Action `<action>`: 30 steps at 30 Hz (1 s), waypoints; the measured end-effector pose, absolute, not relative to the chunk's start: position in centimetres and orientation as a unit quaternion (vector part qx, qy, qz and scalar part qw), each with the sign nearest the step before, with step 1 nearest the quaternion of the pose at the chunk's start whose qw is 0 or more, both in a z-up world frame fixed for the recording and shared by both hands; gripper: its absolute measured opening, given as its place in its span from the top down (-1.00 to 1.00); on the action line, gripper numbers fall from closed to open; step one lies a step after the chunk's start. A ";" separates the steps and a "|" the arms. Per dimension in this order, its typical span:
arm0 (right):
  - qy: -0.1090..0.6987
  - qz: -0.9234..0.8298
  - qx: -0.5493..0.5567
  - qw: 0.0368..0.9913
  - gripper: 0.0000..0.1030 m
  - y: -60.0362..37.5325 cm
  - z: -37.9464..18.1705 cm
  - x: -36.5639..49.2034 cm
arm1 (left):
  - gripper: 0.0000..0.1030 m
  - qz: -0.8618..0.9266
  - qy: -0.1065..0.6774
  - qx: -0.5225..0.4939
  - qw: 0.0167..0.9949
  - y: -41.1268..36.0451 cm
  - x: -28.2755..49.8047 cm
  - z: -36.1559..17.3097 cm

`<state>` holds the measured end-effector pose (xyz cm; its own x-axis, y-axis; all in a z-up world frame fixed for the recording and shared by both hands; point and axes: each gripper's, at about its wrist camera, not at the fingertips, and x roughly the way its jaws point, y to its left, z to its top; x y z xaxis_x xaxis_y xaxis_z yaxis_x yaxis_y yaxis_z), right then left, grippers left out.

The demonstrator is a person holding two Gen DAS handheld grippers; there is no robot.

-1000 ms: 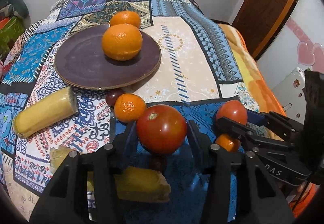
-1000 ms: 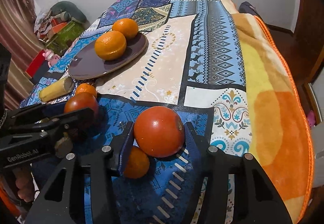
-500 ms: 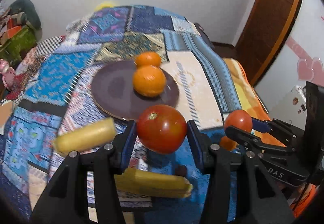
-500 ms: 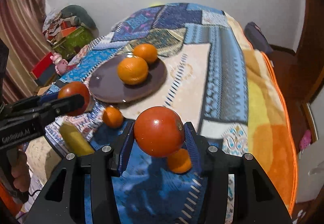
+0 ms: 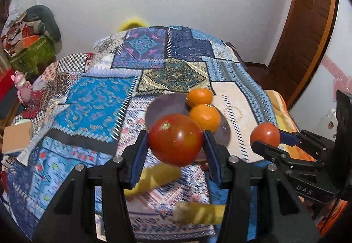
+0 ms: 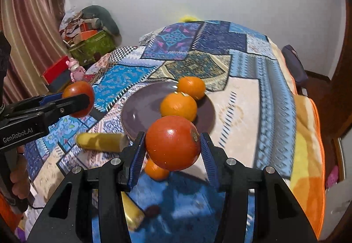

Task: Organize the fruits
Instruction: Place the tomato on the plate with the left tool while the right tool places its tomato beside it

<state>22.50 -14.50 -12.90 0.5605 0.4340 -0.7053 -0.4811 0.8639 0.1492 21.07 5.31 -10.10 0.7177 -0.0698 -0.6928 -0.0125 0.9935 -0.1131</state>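
My left gripper (image 5: 175,146) is shut on a red tomato (image 5: 175,139), held up above the bed. My right gripper (image 6: 172,150) is shut on a second red tomato (image 6: 172,143). Each gripper shows in the other's view: the right one (image 5: 267,139) at the right, the left one (image 6: 74,102) at the left. Beyond them a dark purple plate (image 6: 140,111) carries two oranges (image 6: 178,106) (image 6: 191,87). A small orange (image 6: 155,169) lies under the right tomato. Two banana pieces (image 6: 101,141) (image 6: 132,212) and a small dark fruit (image 6: 151,210) rest on the blanket.
A patchwork blanket (image 5: 99,97) covers the bed, with an orange and yellow blanket (image 6: 308,144) along its right edge. Boxes and clutter (image 6: 88,45) stand at the left wall. A brown door (image 5: 308,34) is at the right. A hand (image 6: 19,179) holds the left gripper.
Both grippers have risen with their tomatoes and tilted up, so the bed and plate look farther away and the wall screen has come into view. Both grips are unchanged.
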 end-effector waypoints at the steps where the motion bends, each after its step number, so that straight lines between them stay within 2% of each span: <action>1: 0.389 0.261 -0.033 0.883 0.11 -14.0 -12.9 22.7 | 0.03 -0.013 0.375 -0.053 0.926 5.6 21.4 -10.1; 19: 0.389 0.282 -0.071 0.874 0.11 -7.8 -14.2 29.4 | 0.03 -0.014 0.400 -0.040 0.915 8.3 28.3 -13.7; 30: 0.416 0.288 -0.097 0.857 0.11 -5.6 -16.3 32.8 | 0.03 -0.024 0.432 -0.047 0.901 9.1 31.2 -16.3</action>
<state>32.79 -5.59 -16.32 0.4871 0.4131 -0.7694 -0.5751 0.8148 0.0734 31.20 9.15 -16.32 0.6264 -0.0847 -0.7749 0.0029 0.9943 -0.1064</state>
